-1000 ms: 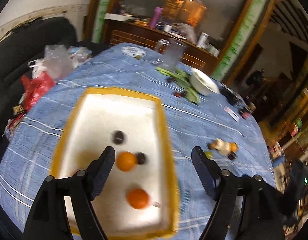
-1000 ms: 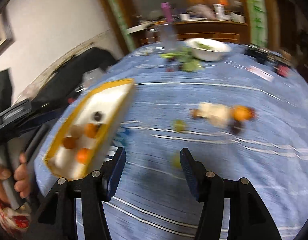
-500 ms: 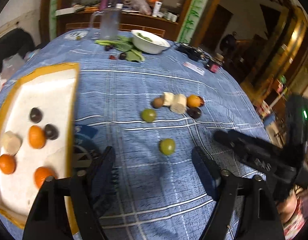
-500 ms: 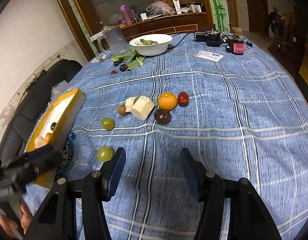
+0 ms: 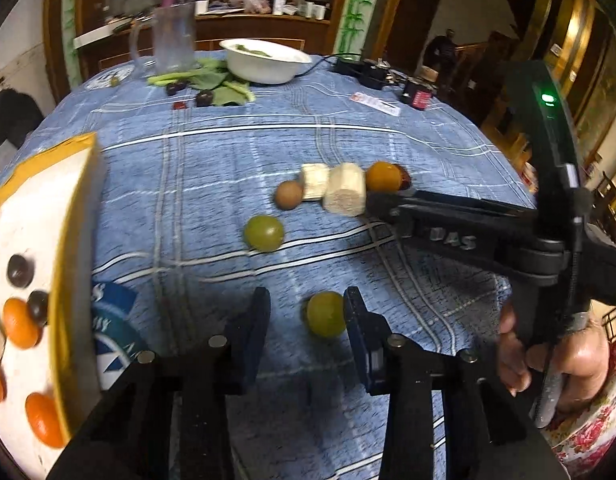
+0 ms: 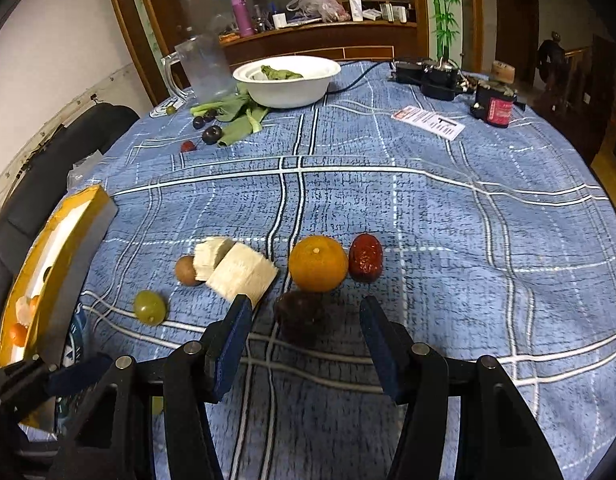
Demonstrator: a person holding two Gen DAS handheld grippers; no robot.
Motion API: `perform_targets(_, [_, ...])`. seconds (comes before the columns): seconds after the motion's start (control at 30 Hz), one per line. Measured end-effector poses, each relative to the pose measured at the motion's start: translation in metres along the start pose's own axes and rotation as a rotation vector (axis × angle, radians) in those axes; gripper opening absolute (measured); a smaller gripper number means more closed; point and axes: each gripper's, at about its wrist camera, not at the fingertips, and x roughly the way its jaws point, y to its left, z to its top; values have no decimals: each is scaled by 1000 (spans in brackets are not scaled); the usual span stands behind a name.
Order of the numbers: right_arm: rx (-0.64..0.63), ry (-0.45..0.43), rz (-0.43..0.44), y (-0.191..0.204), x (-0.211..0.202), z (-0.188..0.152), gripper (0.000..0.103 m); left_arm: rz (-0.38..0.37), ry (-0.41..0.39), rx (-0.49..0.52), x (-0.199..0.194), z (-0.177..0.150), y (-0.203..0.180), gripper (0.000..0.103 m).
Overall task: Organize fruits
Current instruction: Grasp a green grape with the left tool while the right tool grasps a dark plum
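Observation:
My left gripper (image 5: 306, 318) is open, with a green grape (image 5: 326, 314) between its fingers against the right one. A second green grape (image 5: 264, 233) lies farther on. My right gripper (image 6: 306, 320) is open around a dark plum (image 6: 299, 312), just before an orange (image 6: 318, 263) and a red date (image 6: 365, 257). Two white cut pieces (image 6: 242, 273) and a small brown fruit (image 6: 185, 270) lie left of them. The yellow-rimmed white tray (image 5: 74, 240) at the left holds oranges and dark fruits.
A white bowl (image 6: 288, 82) with greens, a glass jug (image 6: 204, 66), dark plums (image 6: 212, 134) and leaves sit at the table's far side. Black devices (image 6: 436, 76) and a card (image 6: 428, 122) lie far right. A dark chair (image 6: 68, 152) stands left.
My left gripper swung right from the tray to the loose fruit and closed in around the near grape. My right gripper advanced up to the dark plum.

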Motion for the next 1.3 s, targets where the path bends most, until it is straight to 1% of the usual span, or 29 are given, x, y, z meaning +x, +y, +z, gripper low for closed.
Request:
perform_targets(0.1, [-4,-11,13,-1,3,0,59,-12,6,24,6,0,-6,36])
perform_targets(0.17, [-7,-11,18,-2,4,0,38,-19,17,47,8,-3,-11,35])
perform_targets(0.2, [-14,-10,1,-1,6,-1,36,-23,17,61,9,-5,-14,30])
perform_targets(0.27, [-25,-13,2,0,5,-2,35,-35,13,79,6,-10,-19,21])
perform_targets(0.33, [-29,-10,10,1,5,-2,28,-5,-5,87,1,-14,-22,21])
perform_targets(0.37, [-28,-8,16,2,4,-3,27,-5,-11,81,-1,-15,-22,21])
perform_targets(0.47, [-20,-8,24,2,-1,-5,26,-29,-38,13,-13,-18,-11,21])
perform_targets(0.6, [-8,-37,44,3,-19,-8,26,-25,-95,-74,-33,-20,5,21])
perform_targets(0.8, [-37,-73,72,17,-51,-13,26,-21,-167,-174,-69,-24,33,22])
perform_targets(0.87, [-40,-81,100,24,-61,-14,26,-10,-196,-225,-83,-25,50,22])
perform_targets(0.97, [-31,-79,182,37,-75,-15,26,1,-226,-305,-101,-31,77,22])
perform_targets(1.03, [-27,-78,231,46,-81,-15,27,27,-251,-361,-116,-38,100,22])
perform_targets(1.07, [-22,-75,271,53,-85,-16,27,42,-260,-383,-123,-42,111,22])
perform_targets(1.17, [-14,-61,347,71,-92,-17,27,97,-276,-439,-140,-54,140,22])
perform_targets(1.3, [-42,-36,424,108,-96,-18,27,229,-276,-493,-153,-73,171,22])
